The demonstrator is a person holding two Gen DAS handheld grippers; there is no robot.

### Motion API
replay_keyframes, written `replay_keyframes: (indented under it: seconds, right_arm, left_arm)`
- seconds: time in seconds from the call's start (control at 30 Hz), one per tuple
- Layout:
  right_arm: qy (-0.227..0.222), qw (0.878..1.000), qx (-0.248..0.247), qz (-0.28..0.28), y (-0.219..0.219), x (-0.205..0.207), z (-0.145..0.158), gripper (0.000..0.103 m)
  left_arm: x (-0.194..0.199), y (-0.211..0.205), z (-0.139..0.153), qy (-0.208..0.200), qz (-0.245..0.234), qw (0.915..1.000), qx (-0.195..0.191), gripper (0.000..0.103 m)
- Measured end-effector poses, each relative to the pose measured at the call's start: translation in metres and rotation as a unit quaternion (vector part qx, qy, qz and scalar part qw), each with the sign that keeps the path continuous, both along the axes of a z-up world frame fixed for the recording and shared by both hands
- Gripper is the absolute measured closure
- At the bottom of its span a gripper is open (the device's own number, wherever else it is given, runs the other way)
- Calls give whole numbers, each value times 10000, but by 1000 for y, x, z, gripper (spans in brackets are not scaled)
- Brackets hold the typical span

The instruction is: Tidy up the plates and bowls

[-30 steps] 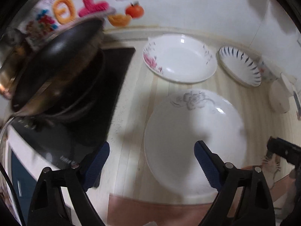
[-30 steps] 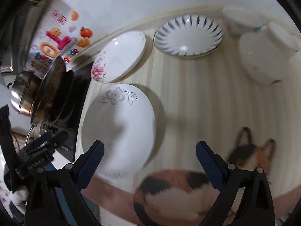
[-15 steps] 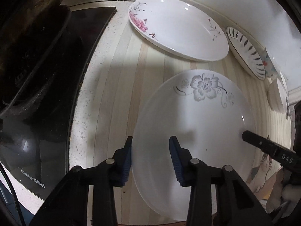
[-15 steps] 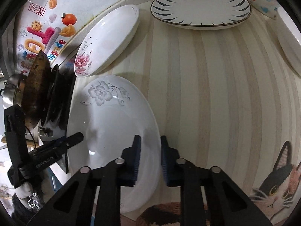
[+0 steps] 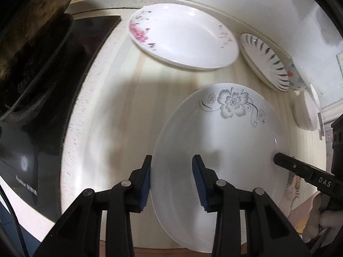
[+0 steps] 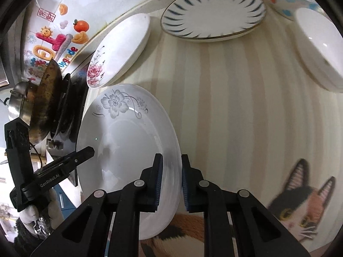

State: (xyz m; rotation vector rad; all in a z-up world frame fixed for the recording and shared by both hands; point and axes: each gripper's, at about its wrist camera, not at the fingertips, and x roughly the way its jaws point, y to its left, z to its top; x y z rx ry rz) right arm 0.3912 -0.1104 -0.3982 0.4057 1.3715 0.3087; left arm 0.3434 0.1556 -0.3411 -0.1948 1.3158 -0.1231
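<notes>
A white plate with a grey flower (image 5: 225, 150) (image 6: 128, 145) lies on the striped counter. My left gripper (image 5: 172, 182) straddles its left rim, one blue pad outside the edge and the other inside, shut on it. My right gripper (image 6: 171, 182) is shut on the opposite rim, which runs between its close-set pads. Each view shows the other gripper's finger at the far rim: the right one's fingers (image 5: 300, 169), the left one's fingers (image 6: 75, 160). Behind stand a pink-flower plate (image 5: 184, 36) (image 6: 122, 47), a blue-striped plate (image 5: 265, 62) (image 6: 214, 15) and a white bowl (image 5: 306, 111) (image 6: 321, 47).
A black stove (image 5: 42, 107) with a dark wok (image 5: 32, 21) (image 6: 42, 98) borders the counter on the left. A dotted bowl (image 6: 285, 2) sits by the back wall. A cat-pattern mat (image 6: 300, 209) covers the near edge. A gloved hand (image 6: 32, 214) holds the left gripper.
Both grippers came down from above the plate and went from wide open to shut on the grey-flower plate's opposite rims. The plate fills more of each view.
</notes>
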Motion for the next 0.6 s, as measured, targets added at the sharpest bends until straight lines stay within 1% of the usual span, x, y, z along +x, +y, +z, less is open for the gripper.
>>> replay_keyframes:
  seconds: [0.1, 0.17, 0.23, 0.4, 0.5, 0.6]
  right_arm:
    - [-30, 10000, -4, 1, -21, -8, 9, 85]
    - [-28, 10000, -22, -28, -38, -15, 14, 85]
    - [-31, 10000, -16, -43, -53, -20, 17, 85]
    - [-9, 9999, -87, -103, -96, -36, 21, 85]
    - [35, 9998, -152, -142, -118, -43, 16, 85]
    - [85, 9996, -164, -221, -135, -46, 9, 85]
  left_arm:
    - [-8, -17, 7, -70, -69, 9999, 40, 69]
    - [-13, -32, 10, -82, -112, 9999, 2, 69]
    - [-13, -53, 10, -93, -169, 9998, -19, 69]
    - [-13, -99, 0, -35, -280, 9996, -30, 69]
    - [-15, -119, -7, -17, -337, 9994, -82, 69]
    - [-16, -138, -14, -26, -438, 9990, -50, 69]
